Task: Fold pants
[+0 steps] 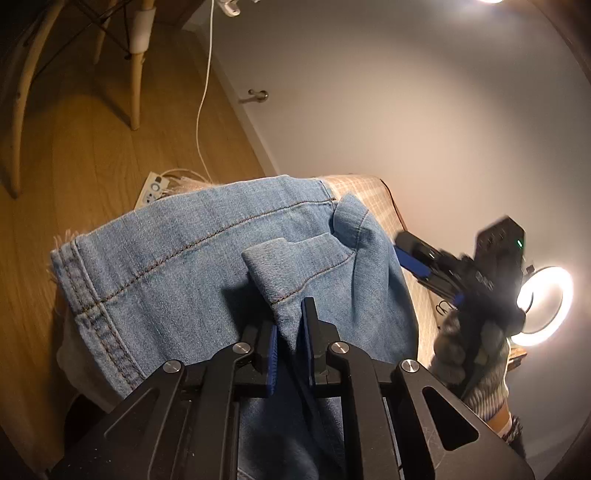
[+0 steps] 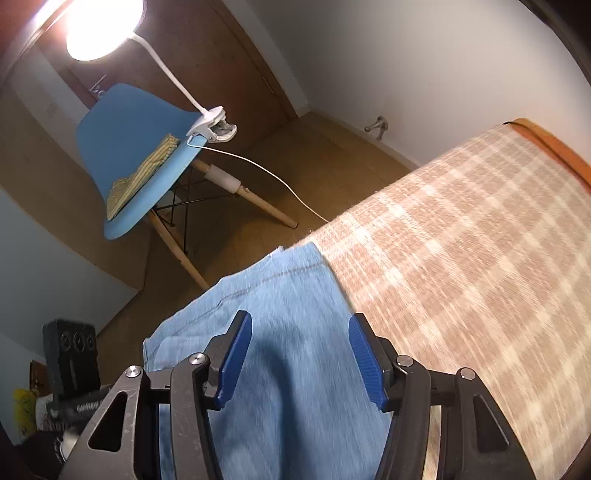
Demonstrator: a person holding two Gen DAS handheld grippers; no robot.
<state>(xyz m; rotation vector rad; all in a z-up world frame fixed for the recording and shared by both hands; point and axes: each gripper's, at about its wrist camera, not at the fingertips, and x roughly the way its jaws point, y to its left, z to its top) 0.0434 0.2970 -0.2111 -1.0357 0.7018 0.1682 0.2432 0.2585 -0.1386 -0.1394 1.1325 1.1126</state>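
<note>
We see the pants [image 1: 192, 258] lying on the checked cloth [image 2: 461, 240] that covers the table, with their frayed hem hanging past its edge over the floor [image 1: 74, 155]. Our left gripper [image 1: 290, 334] has its jaws closed on a folded-up flap of the pants. Our right gripper [image 2: 299, 354] hovers over the pants with its jaws wide apart, holding nothing; its view is motion-blurred. Beyond the table stand a blue chair [image 2: 129, 155] and a clip lamp [image 2: 103, 29].
</note>
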